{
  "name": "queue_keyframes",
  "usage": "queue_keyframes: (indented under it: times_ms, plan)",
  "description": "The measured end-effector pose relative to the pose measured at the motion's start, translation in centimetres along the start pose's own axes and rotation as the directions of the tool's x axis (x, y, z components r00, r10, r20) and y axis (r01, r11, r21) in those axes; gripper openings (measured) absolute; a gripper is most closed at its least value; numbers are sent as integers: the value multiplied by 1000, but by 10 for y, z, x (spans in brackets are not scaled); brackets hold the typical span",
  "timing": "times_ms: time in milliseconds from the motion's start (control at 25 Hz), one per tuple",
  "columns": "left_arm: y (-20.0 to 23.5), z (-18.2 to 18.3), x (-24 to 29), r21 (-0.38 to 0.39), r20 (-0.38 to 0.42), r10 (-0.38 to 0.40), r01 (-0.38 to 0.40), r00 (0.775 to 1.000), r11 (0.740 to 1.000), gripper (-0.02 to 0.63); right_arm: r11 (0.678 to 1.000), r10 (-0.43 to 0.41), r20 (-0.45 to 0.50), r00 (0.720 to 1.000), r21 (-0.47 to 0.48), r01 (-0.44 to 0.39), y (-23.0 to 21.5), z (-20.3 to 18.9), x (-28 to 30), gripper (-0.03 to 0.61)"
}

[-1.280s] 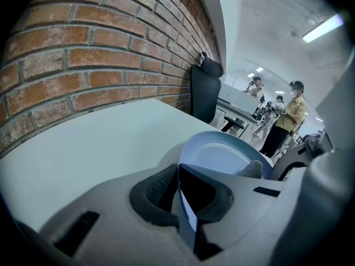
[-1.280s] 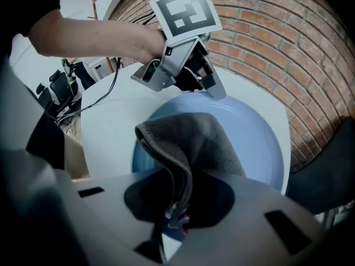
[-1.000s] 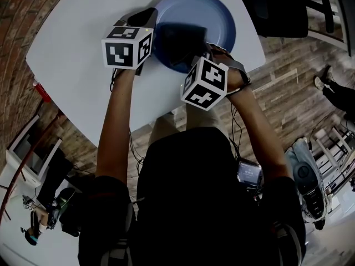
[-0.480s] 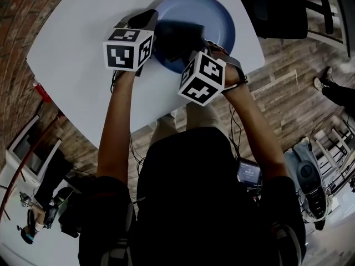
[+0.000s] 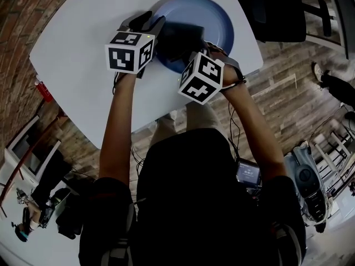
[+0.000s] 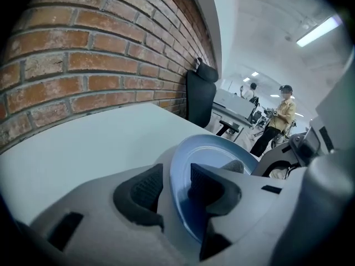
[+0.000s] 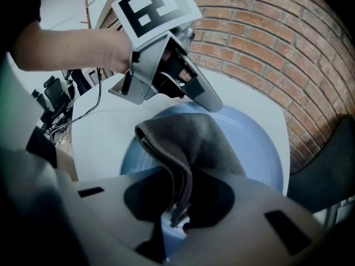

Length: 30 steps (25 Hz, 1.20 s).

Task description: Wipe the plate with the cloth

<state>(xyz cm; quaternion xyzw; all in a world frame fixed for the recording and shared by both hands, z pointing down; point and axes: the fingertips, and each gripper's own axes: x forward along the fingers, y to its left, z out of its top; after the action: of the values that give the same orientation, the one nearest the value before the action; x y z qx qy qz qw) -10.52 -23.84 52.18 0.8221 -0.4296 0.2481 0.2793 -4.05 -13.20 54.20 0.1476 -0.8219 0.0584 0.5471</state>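
Blue plate [image 5: 217, 22] sits on white bench [image 5: 77, 60]; left gripper [image 6: 173, 186] jaws, just opened, straddle its rim; right gripper [image 7: 175, 205] clamps grey cloth [image 7: 194, 140] over it.

A white table [image 5: 83, 60] with rounded corners carries one blue plate [image 5: 219, 26], which lies near its far edge. The plate's rim stands between the fingers [image 6: 141, 190] of the left gripper [image 6: 173, 182]. Its jaws have just been opening, and the pads are off the rim. The tabletop stretches on left of the outer finger.
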Motion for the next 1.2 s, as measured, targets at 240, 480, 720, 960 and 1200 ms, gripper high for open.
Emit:
queue_keyframes:
  times_ms: [240,480,720,960,1200]
  plan:
    - [0,9,-25,-14,41,3,-3,999,1000,141,1000,-17,28,999,15,16,-1,4,-9,52]
    - [-3,21,-53,-40,101,30,-26,994,999,141,997,-39,74,996,74,34,-1,12,-28,52]
    - [-10,21,-83,-44,128,43,-38,991,998,136,988,-49,115,992,152,31,4,18,-49,52]
    - [-24,13,-117,-19,134,32,-30,991,999,97,972,-132,166,977,214,95,10,27,-80,52]
    - [-44,8,-154,-2,171,31,-31,985,1000,52,942,-168,237,957,324,85,27,33,-104,52]
